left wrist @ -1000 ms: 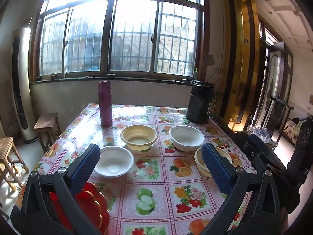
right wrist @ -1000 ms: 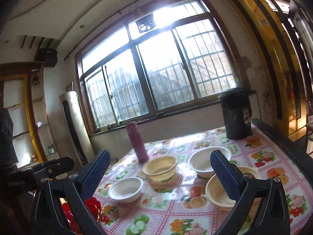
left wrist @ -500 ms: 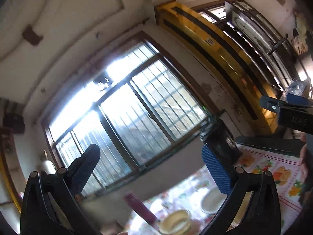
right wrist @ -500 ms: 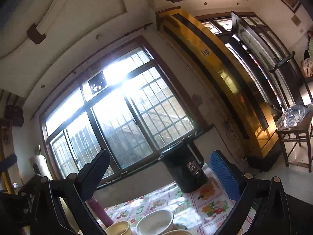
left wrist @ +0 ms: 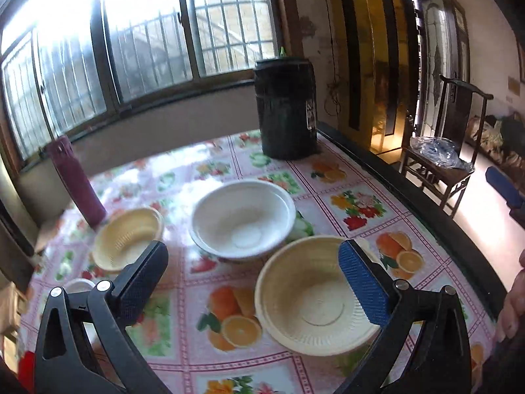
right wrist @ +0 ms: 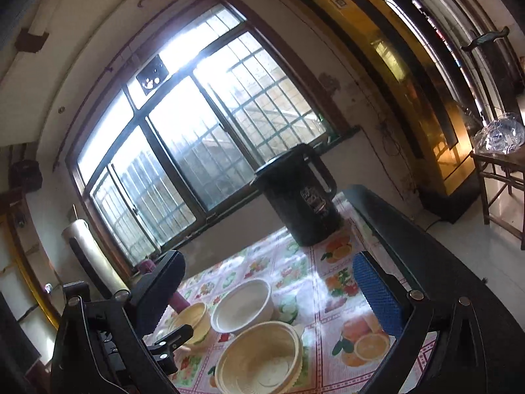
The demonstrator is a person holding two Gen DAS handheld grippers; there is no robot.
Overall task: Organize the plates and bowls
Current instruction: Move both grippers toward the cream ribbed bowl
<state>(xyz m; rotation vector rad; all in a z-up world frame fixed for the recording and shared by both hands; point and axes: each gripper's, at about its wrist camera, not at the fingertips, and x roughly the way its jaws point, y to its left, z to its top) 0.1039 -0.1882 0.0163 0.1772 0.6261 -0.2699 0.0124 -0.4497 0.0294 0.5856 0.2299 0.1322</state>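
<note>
On the fruit-print tablecloth (left wrist: 344,180) a large cream bowl (left wrist: 315,295) lies nearest me, with a white bowl (left wrist: 242,218) behind it and a smaller cream bowl (left wrist: 126,238) to the left. My left gripper (left wrist: 252,279) hangs open above them, its blue finger over the large cream bowl's right rim. My right gripper (right wrist: 272,295) is open too, higher up; under it I see the same large cream bowl (right wrist: 262,358), white bowl (right wrist: 242,305) and small cream bowl (right wrist: 193,323). A small white bowl (left wrist: 77,285) and something red (left wrist: 26,367) peek out at the left edge.
A black kettle (left wrist: 287,108) stands at the table's far right corner and a maroon flask (left wrist: 77,184) at the far left. A wooden chair (left wrist: 443,151) with a plastic bag stands right of the table. A hand (left wrist: 515,305) shows at the right edge. The left gripper's frame (right wrist: 164,344) appears in the right wrist view.
Both cameras tipped up toward the window and ceiling half a second ago and have come back down. The left gripper now sits closer to the bowls and further right than one second ago.
</note>
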